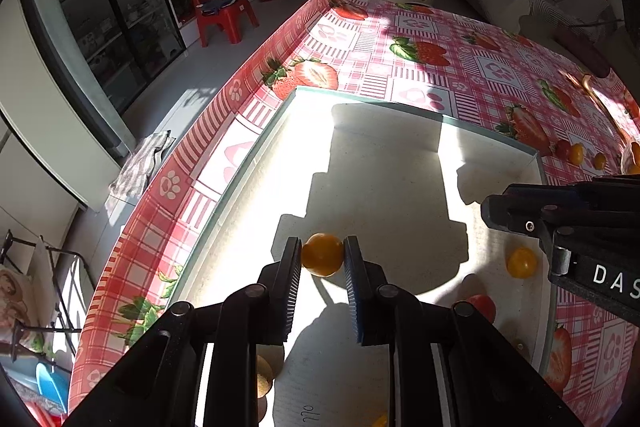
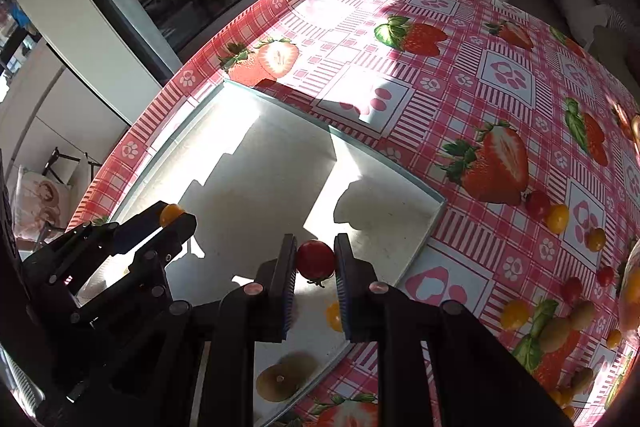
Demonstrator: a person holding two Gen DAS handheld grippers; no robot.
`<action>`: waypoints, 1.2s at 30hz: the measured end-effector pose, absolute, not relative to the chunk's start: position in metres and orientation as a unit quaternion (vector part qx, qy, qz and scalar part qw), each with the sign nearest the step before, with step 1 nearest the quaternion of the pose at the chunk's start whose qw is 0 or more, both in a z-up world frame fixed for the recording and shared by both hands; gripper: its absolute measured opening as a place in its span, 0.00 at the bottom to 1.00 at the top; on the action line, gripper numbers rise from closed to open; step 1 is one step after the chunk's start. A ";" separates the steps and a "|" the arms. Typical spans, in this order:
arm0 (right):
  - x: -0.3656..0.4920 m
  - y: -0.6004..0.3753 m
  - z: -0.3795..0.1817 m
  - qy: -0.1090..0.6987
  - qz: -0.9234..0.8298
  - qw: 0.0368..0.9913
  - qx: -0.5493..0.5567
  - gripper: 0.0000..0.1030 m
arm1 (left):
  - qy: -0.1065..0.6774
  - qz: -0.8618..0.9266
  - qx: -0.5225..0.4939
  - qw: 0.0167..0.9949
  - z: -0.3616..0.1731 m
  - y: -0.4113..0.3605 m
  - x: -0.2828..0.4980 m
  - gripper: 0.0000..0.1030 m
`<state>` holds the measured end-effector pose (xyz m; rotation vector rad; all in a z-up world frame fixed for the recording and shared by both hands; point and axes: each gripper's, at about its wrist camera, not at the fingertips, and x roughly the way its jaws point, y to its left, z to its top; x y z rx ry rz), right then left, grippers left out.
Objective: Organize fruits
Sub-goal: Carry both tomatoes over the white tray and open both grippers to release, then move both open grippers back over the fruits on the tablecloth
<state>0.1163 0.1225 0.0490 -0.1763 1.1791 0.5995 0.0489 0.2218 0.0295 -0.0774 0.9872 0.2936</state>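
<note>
A big table wears a pink cloth with strawberry pictures on it. On the cloth sits a white tray with a low rim, half in bright sun and half in shadow.

Both grippers hang over the tray, pointing down at it. The left gripper is closed tight on a small yellow tomato, held between its two pads. The right gripper is closed tight on a small red tomato. The tray floor lies right under each fruit, so each one likely just has to go down and be let go. The left gripper is over the tray's left side and the right one is nearer the tray's right rim, so neither hand seems to need to cross the other.

In the tray there are already a few things: one yellow tomato, one red tomato partly hidden, and one brown kiwi.

More fruit waits out on the cloth to the right, well apart from the tray: about four red ones, at least five yellow ones, and at least three kiwis. Some at the edge are too blurry to count.
</note>
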 end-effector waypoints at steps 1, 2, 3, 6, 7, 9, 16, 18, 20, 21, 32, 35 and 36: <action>0.117 0.124 0.047 0.548 0.278 0.785 -0.084 0.20 | 0.472 0.141 -0.036 0.869 0.028 0.222 0.049 0.22; 0.118 0.126 0.044 0.550 0.277 0.783 -0.087 0.20 | 0.473 0.142 -0.035 0.869 0.027 0.222 0.049 0.22; 0.118 0.128 0.042 0.551 0.276 0.782 -0.089 0.20 | 0.473 0.143 -0.035 0.869 0.026 0.223 0.049 0.22; 0.120 0.131 0.035 0.558 0.272 0.778 -0.094 0.20 | 0.477 0.144 -0.034 0.866 0.024 0.224 0.051 0.22; 0.120 0.132 0.031 0.561 0.270 0.777 -0.096 0.20 | 0.479 0.145 -0.033 0.865 0.023 0.225 0.051 0.22; 0.121 0.132 0.027 0.565 0.265 0.775 -0.099 0.20 | 0.483 0.146 -0.032 0.863 0.021 0.225 0.051 0.22; 0.125 0.136 0.023 0.571 0.260 0.772 -0.100 0.42 | 0.492 0.152 -0.042 0.856 0.016 0.231 0.050 0.23; 0.124 0.134 0.027 0.567 0.262 0.776 -0.085 0.60 | 0.492 0.154 -0.042 0.856 0.017 0.232 0.047 0.35; 0.124 0.130 0.033 0.562 0.266 0.781 -0.064 0.68 | 0.481 0.158 -0.041 0.862 0.020 0.232 0.044 0.78; 0.124 0.127 0.036 0.558 0.268 0.783 -0.055 0.69 | 0.465 0.161 -0.039 0.870 0.025 0.231 0.040 0.82; 0.109 0.075 0.074 0.526 0.258 0.810 0.008 0.78 | 0.448 0.134 -0.014 0.884 0.052 0.206 0.029 0.82; 0.101 0.053 0.078 0.524 0.248 0.815 0.025 0.78 | 0.444 0.122 -0.006 0.888 0.059 0.191 0.025 0.82; 0.099 0.047 0.079 0.523 0.245 0.816 0.030 0.78 | 0.442 0.116 -0.004 0.889 0.062 0.186 0.024 0.82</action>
